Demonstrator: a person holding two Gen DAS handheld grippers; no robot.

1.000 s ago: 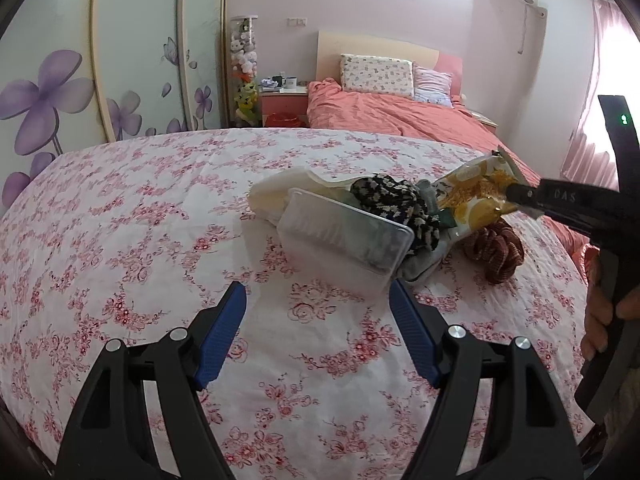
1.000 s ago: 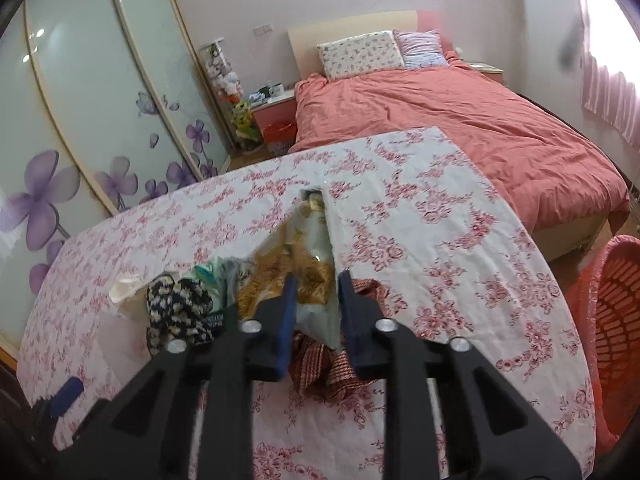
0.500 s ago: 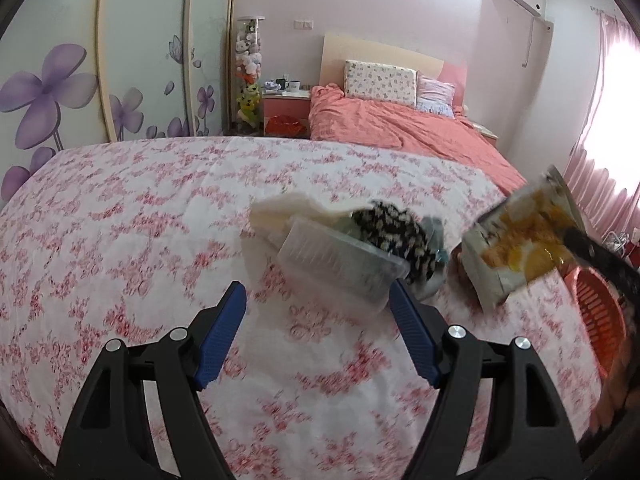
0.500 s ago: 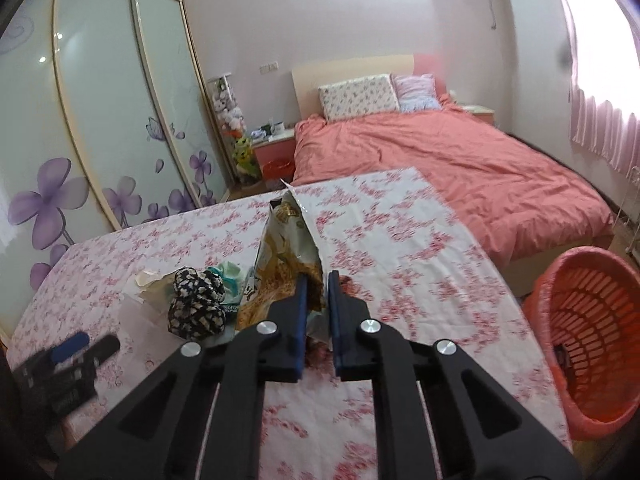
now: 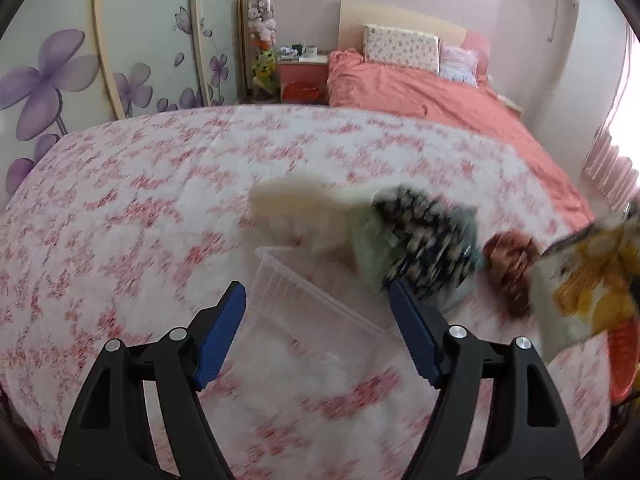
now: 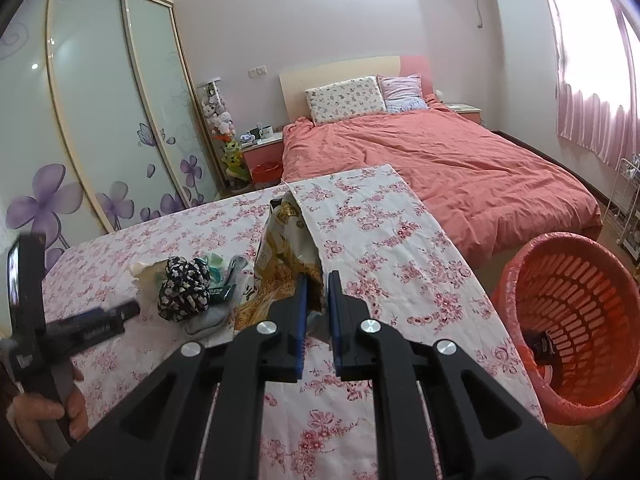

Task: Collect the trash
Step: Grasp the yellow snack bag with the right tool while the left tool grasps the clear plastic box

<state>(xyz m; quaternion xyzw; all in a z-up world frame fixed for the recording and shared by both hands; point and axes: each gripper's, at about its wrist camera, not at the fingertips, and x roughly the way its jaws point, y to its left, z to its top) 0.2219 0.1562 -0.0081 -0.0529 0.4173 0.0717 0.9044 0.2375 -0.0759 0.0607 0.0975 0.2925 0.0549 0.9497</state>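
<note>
My right gripper (image 6: 317, 280) is shut on a yellow and white snack bag (image 6: 289, 248) and holds it above the floral table (image 6: 384, 216). The bag also shows at the right edge of the left wrist view (image 5: 592, 280). My left gripper (image 5: 318, 300) is open and empty, with a clear plastic box (image 5: 304, 300) between its fingers. A black and white patterned cloth (image 5: 424, 240), a cream wrapper (image 5: 288, 208) and a brown bundle (image 5: 512, 264) lie in a pile behind the box.
An orange plastic basket (image 6: 580, 320) lined with a bag stands on the floor right of the table, with a dark item inside. A bed with a coral cover (image 6: 440, 160) lies beyond the table. Sliding wardrobe doors (image 6: 100, 120) fill the left.
My right gripper has lifted the snack bag off the pile and carried it right, toward the basket. My left gripper has moved forward, so the clear box now lies between its fingers.
</note>
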